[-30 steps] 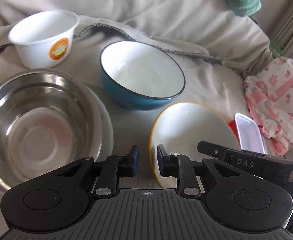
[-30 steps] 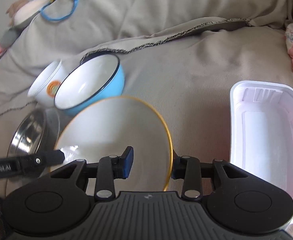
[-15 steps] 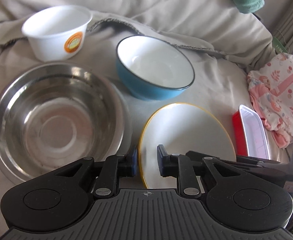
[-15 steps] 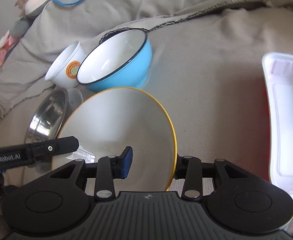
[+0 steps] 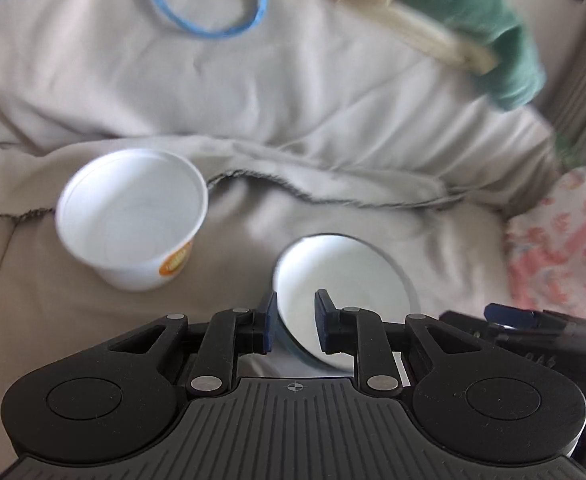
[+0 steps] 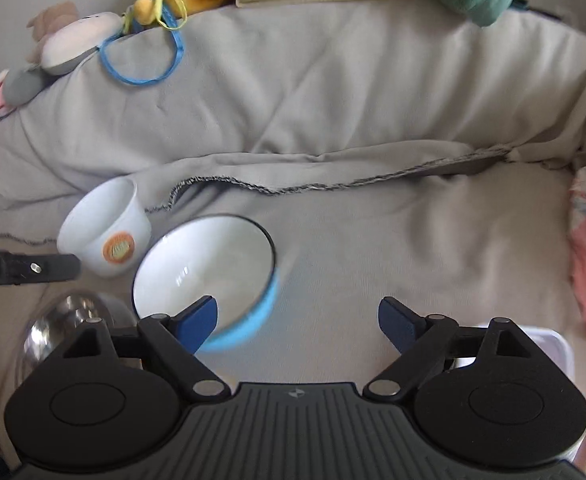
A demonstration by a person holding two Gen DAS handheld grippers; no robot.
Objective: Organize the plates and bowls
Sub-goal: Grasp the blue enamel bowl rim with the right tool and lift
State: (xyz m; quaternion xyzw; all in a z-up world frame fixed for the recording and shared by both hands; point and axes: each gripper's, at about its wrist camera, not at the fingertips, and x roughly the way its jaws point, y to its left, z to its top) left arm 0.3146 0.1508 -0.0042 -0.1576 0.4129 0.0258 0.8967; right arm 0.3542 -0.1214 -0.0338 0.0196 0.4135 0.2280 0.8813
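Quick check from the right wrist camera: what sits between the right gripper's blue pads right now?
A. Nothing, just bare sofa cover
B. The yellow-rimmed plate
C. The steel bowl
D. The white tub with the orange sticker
A: the right gripper has its jaws opening wide with only grey sofa cover between them; the blue bowl sits behind its left pad and no plate shows.

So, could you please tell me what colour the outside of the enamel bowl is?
Light blue outside on the bowl, white inside with a dark rim; clearest in the right wrist view.
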